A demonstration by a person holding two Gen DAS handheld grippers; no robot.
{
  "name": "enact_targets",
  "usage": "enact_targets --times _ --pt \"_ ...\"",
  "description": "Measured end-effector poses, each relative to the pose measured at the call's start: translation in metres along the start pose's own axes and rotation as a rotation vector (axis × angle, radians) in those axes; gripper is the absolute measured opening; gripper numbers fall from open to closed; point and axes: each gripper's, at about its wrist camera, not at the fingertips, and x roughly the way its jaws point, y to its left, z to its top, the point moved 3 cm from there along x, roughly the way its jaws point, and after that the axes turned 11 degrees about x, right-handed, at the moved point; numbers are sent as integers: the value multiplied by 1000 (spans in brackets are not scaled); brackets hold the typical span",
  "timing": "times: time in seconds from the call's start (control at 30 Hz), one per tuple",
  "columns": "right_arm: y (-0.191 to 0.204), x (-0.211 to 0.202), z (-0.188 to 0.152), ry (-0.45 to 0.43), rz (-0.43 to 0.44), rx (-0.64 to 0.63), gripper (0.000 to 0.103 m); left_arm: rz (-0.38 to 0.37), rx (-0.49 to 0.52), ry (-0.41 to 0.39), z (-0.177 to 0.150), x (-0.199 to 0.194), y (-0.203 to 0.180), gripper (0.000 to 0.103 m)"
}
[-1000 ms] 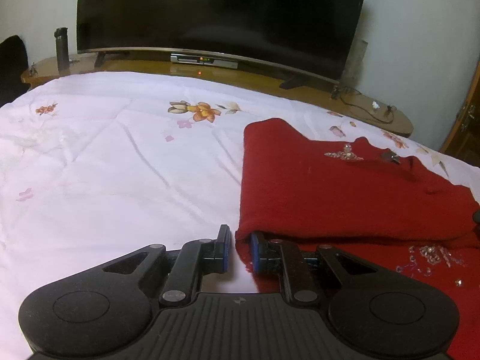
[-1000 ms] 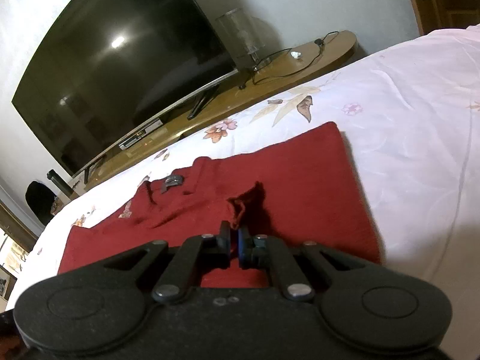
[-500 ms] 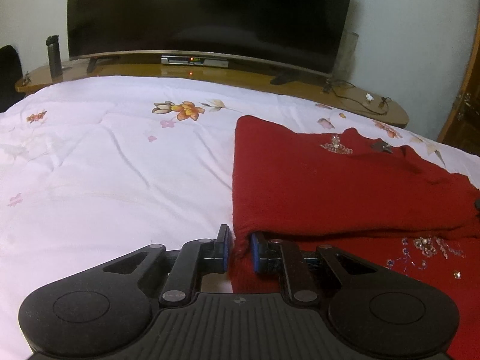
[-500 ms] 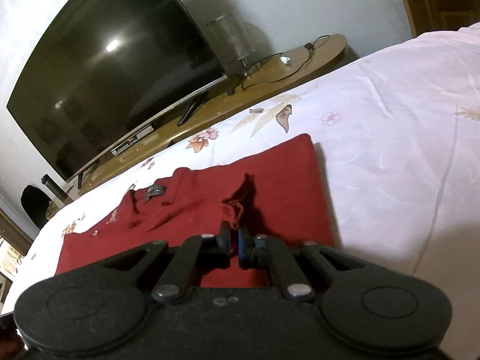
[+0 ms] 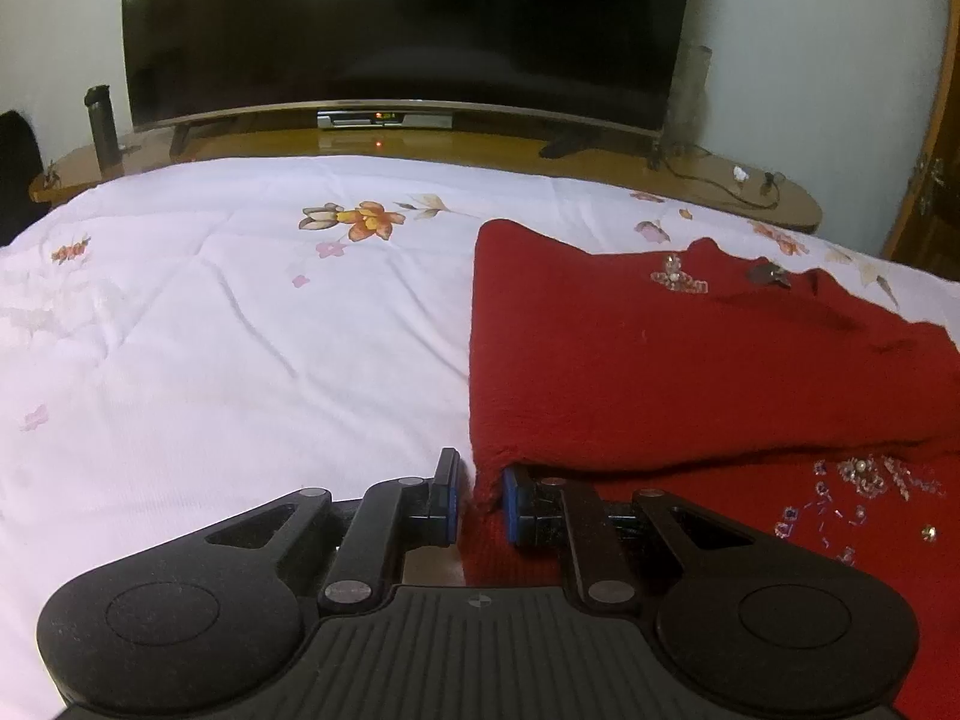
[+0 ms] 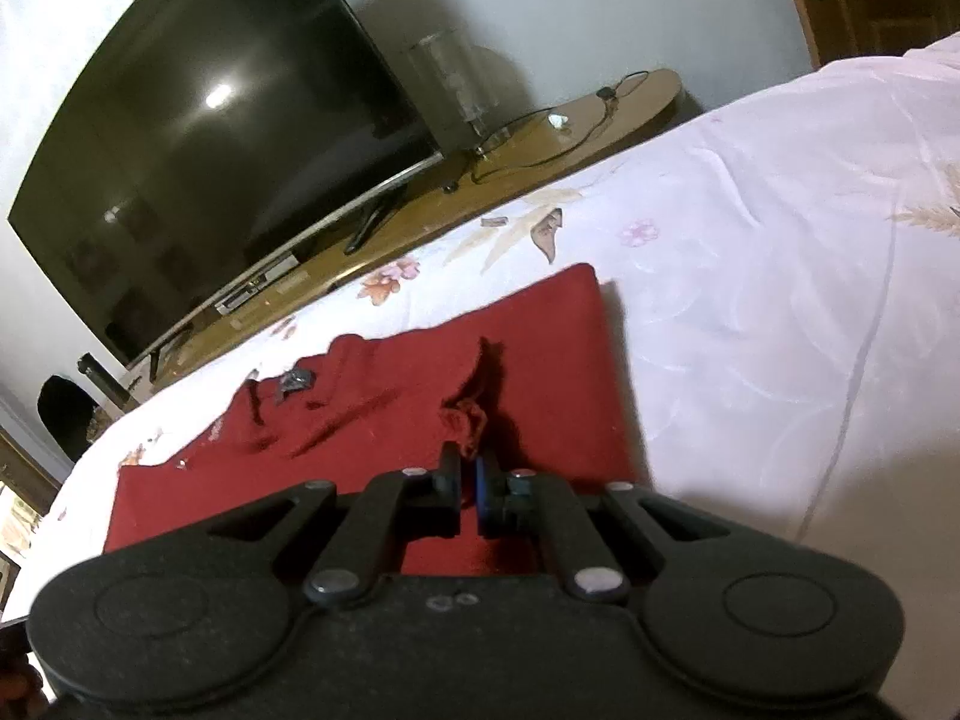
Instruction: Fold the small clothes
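A red knitted garment with bead trim lies on a white flowered bedsheet. Its upper layer is folded over the lower one. My left gripper sits at the near left corner of that folded layer, shut on the fabric edge that hangs between its blue pads. In the right wrist view the same garment spreads ahead and to the left. My right gripper is shut on a small raised bunch of red fabric near the garment's right side.
A large dark television stands on a low wooden stand beyond the bed's far edge, with a dark bottle, a glass cylinder and cables on it. A wooden door is at the right. Bare sheet lies on both sides.
The right gripper has shifted a little sideways with its pinch of fabric, so the garment sits further left in its view. The left view has rolled level, its grip unchanged.
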Motion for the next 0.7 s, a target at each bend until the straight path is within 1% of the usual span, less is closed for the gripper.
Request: enact_targets --times 0.13,0.17,0.23,0.3,0.33,0.4,0.43,0.47,0.5,0.53,0.6,0.7 --pt "-5 2 -3 12 -7 3 5 -1 -5 -2 0 -1 0 15" --pt "-5 0 -3 10 -8 6 5 -1 -12 -5 0 -2 1 16" --pt "-2 -4 -1 -3 -4 3 5 4 -22 -15 -3 -5 3 25" --pt "-1 -6 0 -5 1 -3 5 26 -30 -26 -9 -9 9 53" --pt "-3 -4 0 2 -6 -4 5 29 -40 -30 -12 -11 13 55" --pt "-8 4 -1 58 -6 10 6 14 -75 -46 -16 -17 22 55" --pt "-10 1 1 54 7 22 10 9 -98 -60 -16 -21 27 53" --pt "-9 -5 3 32 16 27 17 7 -115 -87 -15 -26 30 45" --pt "-8 -13 6 0 21 23 19 -12 -124 -116 -11 -29 30 35" --pt "-7 -19 9 -29 34 21 19 -21 -124 -136 -6 -30 27 33" --pt "-3 -21 14 -41 43 11 17 -26 -102 -173 8 -28 16 31" --pt "11 -9 15 -35 30 -44 16 -42 -88 -179 24 -21 -1 31"
